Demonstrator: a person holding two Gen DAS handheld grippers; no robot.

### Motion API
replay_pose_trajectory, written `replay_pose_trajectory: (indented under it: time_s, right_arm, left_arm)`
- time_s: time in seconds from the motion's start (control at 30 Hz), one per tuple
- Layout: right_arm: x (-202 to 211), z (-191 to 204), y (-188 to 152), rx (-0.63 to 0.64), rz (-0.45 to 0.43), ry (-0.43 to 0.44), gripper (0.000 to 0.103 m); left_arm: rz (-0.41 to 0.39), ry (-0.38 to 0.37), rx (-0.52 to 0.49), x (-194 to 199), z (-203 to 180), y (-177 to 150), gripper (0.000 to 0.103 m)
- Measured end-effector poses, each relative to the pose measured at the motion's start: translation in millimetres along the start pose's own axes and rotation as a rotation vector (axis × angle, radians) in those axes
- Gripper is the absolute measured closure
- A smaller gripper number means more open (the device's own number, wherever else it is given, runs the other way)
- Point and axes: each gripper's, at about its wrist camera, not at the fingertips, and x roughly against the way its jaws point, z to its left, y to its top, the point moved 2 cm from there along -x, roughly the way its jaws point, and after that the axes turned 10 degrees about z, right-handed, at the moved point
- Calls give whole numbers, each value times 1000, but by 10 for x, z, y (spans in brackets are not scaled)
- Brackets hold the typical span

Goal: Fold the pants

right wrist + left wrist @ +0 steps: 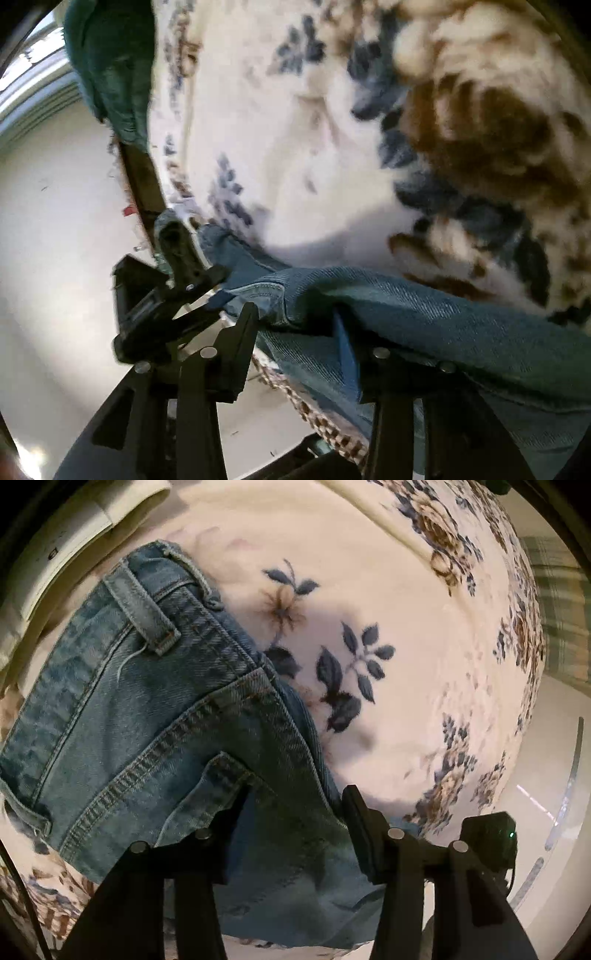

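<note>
While the jeans (155, 716) lay barely folded, both tongs stood spread
Denim between left tongs (295, 805) and right tongs (295, 325); folding remained

Both wrist views close above the jeans (155, 716) on the floral blanket (369, 590), shared ground.

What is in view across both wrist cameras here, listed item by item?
jeans: one pair, blue denim, lying on the blanket, waistband away from the left camera.
blanket: one, cream with blue and brown flowers, under the jeans.
cloth: one, dark green, at the blanket's edge in the right view.
floor: pale, beside the blanket.
left gripper: black, open, fingers straddling the denim.
right gripper: black, open, denim between its fingers.
</note>
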Motion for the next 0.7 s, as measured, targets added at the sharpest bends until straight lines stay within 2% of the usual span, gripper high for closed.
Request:
replay_pose_trajectory:
  time_s: [0.03, 0.07, 0.1, 0.13, 0.2, 0.23, 0.3, 0.33, 0.37, 0.4, 0.43, 0.47, 0.5, 0.53, 0.6, 0.63, 0.67, 0.7]
  right_arm:
    - [28, -7, -10, -15, -18, -8, 85]
    - [58, 34, -1, -32, -51, 9, 85]
    - [163, 59, 2, -36, -90, 23, 90]
    - [319, 120, 6, -16, -155, 1, 94]
    - [513, 166, -19, 10, -183, 11, 93]
    - [559, 185, -31, 26, -174, -12, 92]
    - [511, 275, -82, 93, -82, -113, 70]
    - [501, 287, -89, 104, -56, -127, 45]
    - [445, 317, -134, 128, -33, -150, 32]
    - [380, 347, -176, 157, -20, -192, 32]
    - [332, 343, -211, 173, -13, -223, 35]
    - [258, 338, -236, 184, -17, -280, 65]
    - [184, 305, -255, 186, -23, -319, 89]
    - [102, 267, -288, 179, -31, -371, 99]
    - [147, 242, -326, 153, -96, -406, 100]
    - [244, 227, -346, 141, -148, -388, 100]
    - [353, 205, -366, 125, -208, -382, 100]
    - [398, 170, -376, 114, -217, -347, 100]
  left_arm:
    - [-3, 1, -1, -1, 7, 8, 52]
    - [-2, 4, -2, -14, 15, 22, 50]
    - [-3, 6, 1, -11, 22, 26, 50]
    - [-4, 0, 4, -3, 32, 30, 50]
    - [-3, -2, 3, 30, 38, 19, 50]
    - [-5, -1, -3, 63, 24, -10, 50]
    - [-25, 12, -28, 145, -20, -80, 51]
    - [-36, 19, -46, 196, -44, -130, 50]
    - [-49, 23, -73, 255, -93, -207, 50]
    - [-56, 24, -85, 279, -123, -244, 50]
    - [-70, 31, -101, 319, -158, -298, 50]
    - [-87, 40, -126, 341, -206, -331, 50]
    - [-106, 67, -170, 357, -272, -357, 50]
    - [-134, 125, -232, 362, -356, -370, 50]
    - [-212, 254, -392, 356, -530, -379, 50]
    - [-264, 335, -519, 329, -649, -397, 50]
    - [-286, 386, -601, 291, -706, -396, 50]
    - [-294, 436, -682, 240, -775, -403, 50]
